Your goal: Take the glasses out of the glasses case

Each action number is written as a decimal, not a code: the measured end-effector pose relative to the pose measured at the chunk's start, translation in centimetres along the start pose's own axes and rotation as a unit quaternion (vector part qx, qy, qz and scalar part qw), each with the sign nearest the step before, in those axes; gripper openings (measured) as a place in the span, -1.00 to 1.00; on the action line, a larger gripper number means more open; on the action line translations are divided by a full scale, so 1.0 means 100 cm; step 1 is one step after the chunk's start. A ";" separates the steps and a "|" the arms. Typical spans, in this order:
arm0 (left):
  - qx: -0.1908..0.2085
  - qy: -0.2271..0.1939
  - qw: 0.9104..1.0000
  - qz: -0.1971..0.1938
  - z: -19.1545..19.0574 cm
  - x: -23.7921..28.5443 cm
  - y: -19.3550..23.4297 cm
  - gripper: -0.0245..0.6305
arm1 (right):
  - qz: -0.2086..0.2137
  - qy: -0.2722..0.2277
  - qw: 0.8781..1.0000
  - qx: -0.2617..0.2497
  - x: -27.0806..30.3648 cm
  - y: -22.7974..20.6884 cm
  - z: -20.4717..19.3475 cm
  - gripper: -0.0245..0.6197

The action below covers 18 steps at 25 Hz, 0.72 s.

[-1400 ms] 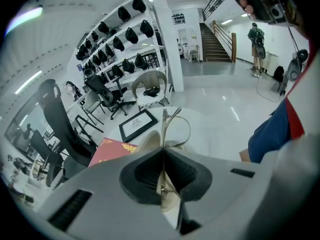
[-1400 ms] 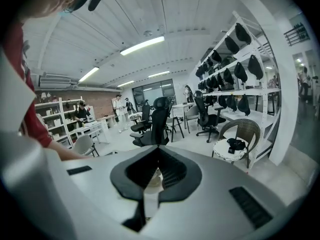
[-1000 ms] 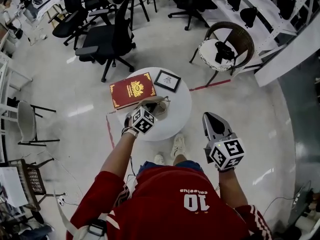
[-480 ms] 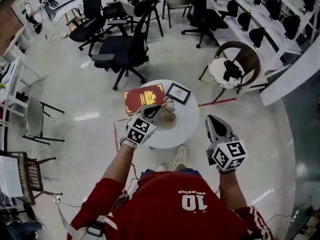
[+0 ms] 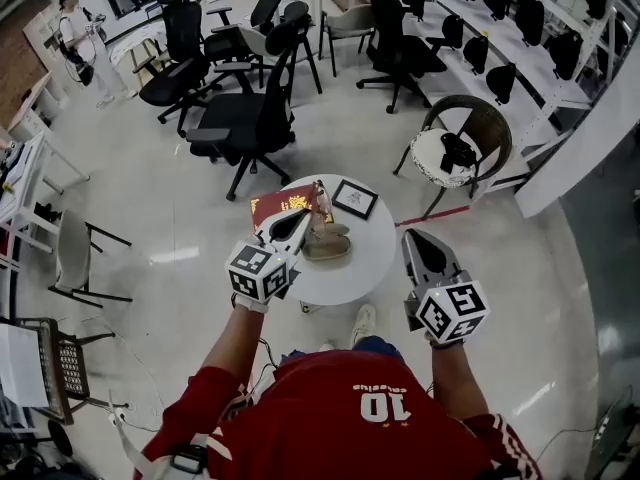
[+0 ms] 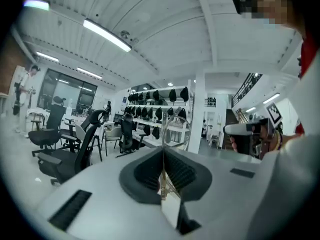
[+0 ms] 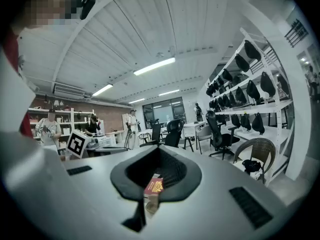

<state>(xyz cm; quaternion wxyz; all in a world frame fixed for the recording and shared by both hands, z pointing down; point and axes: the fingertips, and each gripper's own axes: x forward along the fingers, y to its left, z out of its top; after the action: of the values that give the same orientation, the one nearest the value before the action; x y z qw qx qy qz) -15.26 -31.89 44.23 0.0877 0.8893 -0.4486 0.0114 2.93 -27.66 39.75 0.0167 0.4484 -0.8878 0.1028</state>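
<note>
A tan glasses case [image 5: 328, 246] lies open on the round white table [image 5: 375, 253]. My left gripper [image 5: 300, 221] is raised above the table's left side and shut on the thin wire-framed glasses [image 5: 319, 202], which stick up past its tip, clear of the case. In the left gripper view a lens rim of the glasses [image 6: 176, 130] rises above the closed jaws of my left gripper [image 6: 163, 150]. My right gripper [image 5: 413, 238] hovers off the table's right edge, shut and empty. In the right gripper view its tips [image 7: 159, 150] meet.
A red book [image 5: 283, 206] and a small framed picture [image 5: 355, 199] lie on the far half of the table. Black office chairs [image 5: 250, 118] stand behind it, a wicker chair [image 5: 455, 138] at the right. A person's feet are under the table's near edge.
My left gripper has risen from the case and drawn back toward me with the glasses in its jaws. The right gripper has hardly moved. The head view has tilted farther forward.
</note>
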 end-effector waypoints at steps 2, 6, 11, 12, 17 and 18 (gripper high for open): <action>-0.016 -0.023 1.000 0.004 0.012 -0.010 -0.004 -0.88 | 0.002 -0.009 1.000 -0.002 -0.002 0.005 0.005 -0.88; -0.036 -0.071 0.997 0.022 0.035 -0.035 -0.005 -0.88 | 0.008 -0.028 1.000 -0.007 0.002 0.016 0.018 -0.88; -0.014 -0.105 0.991 0.077 0.056 -0.070 -0.003 -0.88 | 0.017 -0.040 0.999 -0.023 0.007 0.028 0.029 -0.88; -0.009 -0.105 0.990 0.089 0.058 -0.076 -0.001 -0.88 | 0.016 -0.039 0.999 -0.025 0.007 0.029 0.030 -0.88; 0.011 -0.099 0.985 0.144 0.062 -0.103 0.015 -0.88 | 0.002 -0.035 0.999 -0.027 0.010 0.028 0.027 -0.88; 0.013 -0.100 0.984 0.150 0.062 -0.107 0.017 -0.88 | -0.002 -0.035 0.999 -0.027 0.010 0.027 0.025 -0.88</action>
<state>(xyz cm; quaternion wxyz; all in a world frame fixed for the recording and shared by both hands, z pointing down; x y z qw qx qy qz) -23.37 -25.44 37.30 0.0280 0.8097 -0.5833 -0.0587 0.37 -27.40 36.94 -0.0024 0.4528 -0.8894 0.0630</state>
